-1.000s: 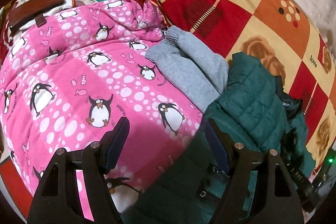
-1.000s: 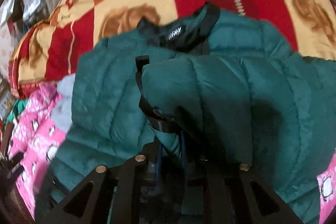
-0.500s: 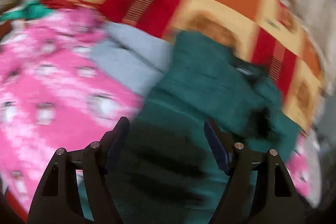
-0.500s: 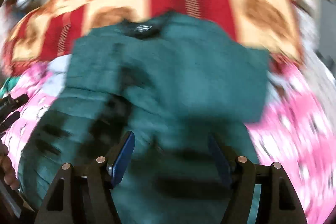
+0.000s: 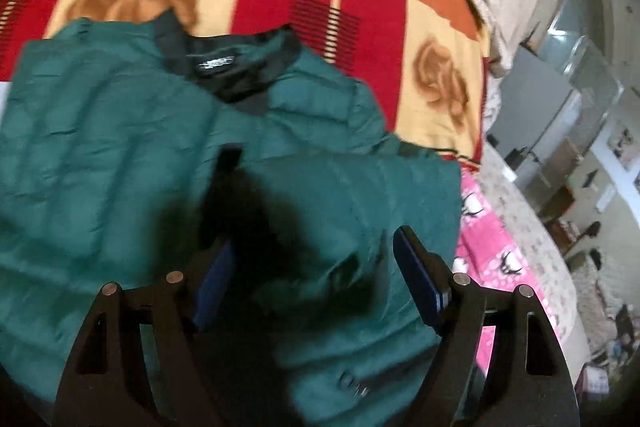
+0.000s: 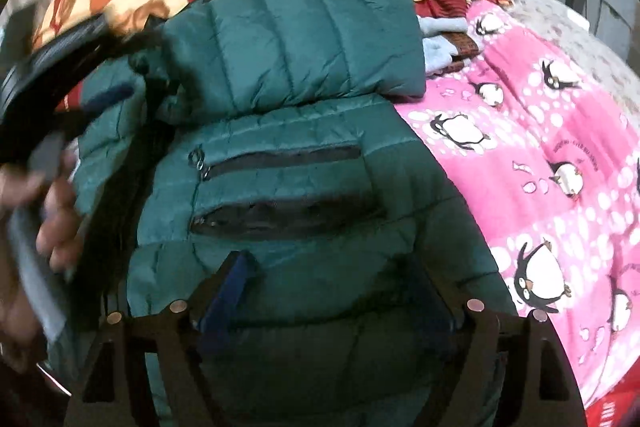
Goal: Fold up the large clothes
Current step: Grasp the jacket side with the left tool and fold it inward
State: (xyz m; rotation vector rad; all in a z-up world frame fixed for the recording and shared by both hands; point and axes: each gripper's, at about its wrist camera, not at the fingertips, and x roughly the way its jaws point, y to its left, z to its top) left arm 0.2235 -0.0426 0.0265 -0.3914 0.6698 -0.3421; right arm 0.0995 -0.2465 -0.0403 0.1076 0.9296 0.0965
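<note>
Moved: both views have swung since a second ago; right gripper [image 6: 332, 291] was clamped on a jacket fold then, now off it, and the left view has gone from the pink blanket to the jacket's collar side.
Bed: checked red, orange and cream blanket [image 5: 360, 3] with rose prints and the word "love" at the far side; pink penguin blanket [image 6: 540, 163] on the near side.
Jacket [image 6: 296, 163]: dark green quilted puffer, lying on the bed across both blankets, partly folded. One padded panel is laid over the body. Black collar [image 5: 224, 63] with a label faces the checked blanket. Two dark zip pockets show on the front in the right view.
Grey garment [image 6: 440, 43]: just beside the jacket's far edge, on the pink blanket, partly hidden.
Left gripper [image 5: 316, 275]: jaws opening, spread wide over jacket fabric, pads clear of it; view blurred.
Right gripper: jaws opening, jacket fabric lies between them, nothing pinched.
Hand [image 6: 52, 211]: blurred at the left edge of the right view.
</note>
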